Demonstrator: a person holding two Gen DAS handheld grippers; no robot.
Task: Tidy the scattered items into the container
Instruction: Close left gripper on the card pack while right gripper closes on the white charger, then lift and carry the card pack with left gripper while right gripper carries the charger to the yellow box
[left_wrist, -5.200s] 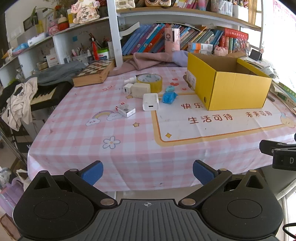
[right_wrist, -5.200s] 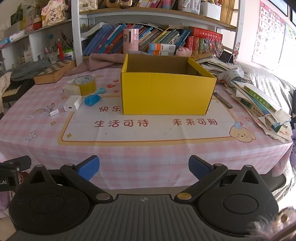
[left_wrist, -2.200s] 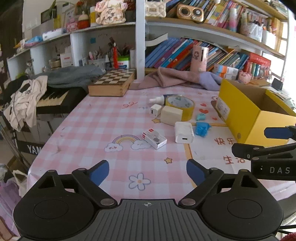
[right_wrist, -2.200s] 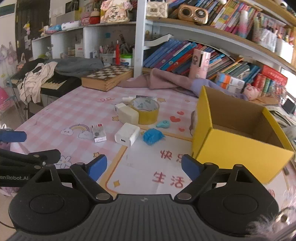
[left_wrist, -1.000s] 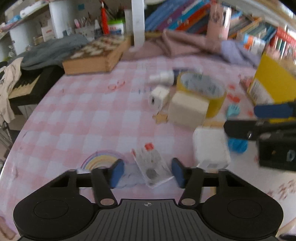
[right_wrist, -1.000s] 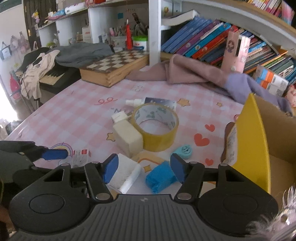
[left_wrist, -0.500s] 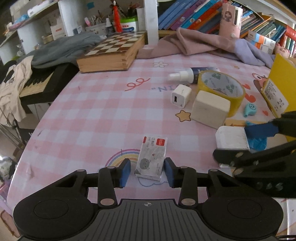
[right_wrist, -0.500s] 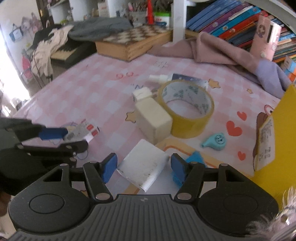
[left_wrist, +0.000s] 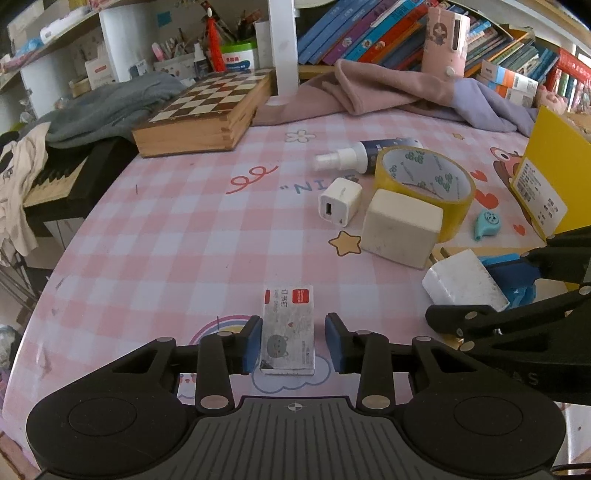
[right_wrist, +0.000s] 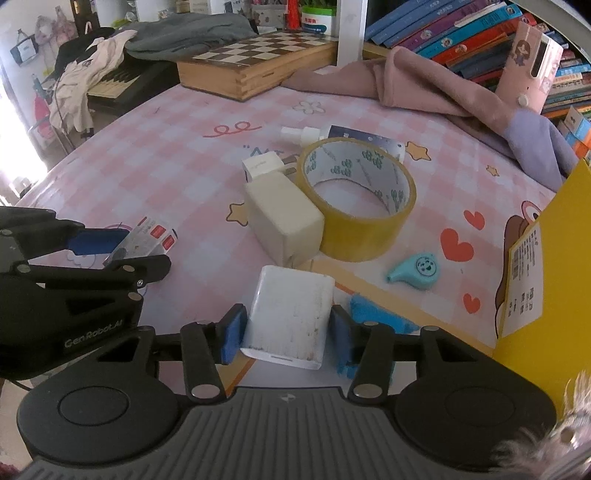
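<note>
On the pink checked bench, the left tool (left_wrist: 293, 341) straddles a small grey-white staple box (left_wrist: 287, 330), nearly closed, the right tool (right_wrist: 286, 334) a white rectangular charger (right_wrist: 290, 317); next: squeeze, lift toward the yellow cardboard box (right_wrist: 554, 266).

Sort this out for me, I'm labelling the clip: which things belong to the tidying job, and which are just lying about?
Job:
staple box, between the left gripper fingers
white charger, between the right gripper fingers
cream block
small plug
tape roll
spray bottle
teal whistle
blue wad
yellow box

Lying about:
chessboard
pink cloth
books
</note>
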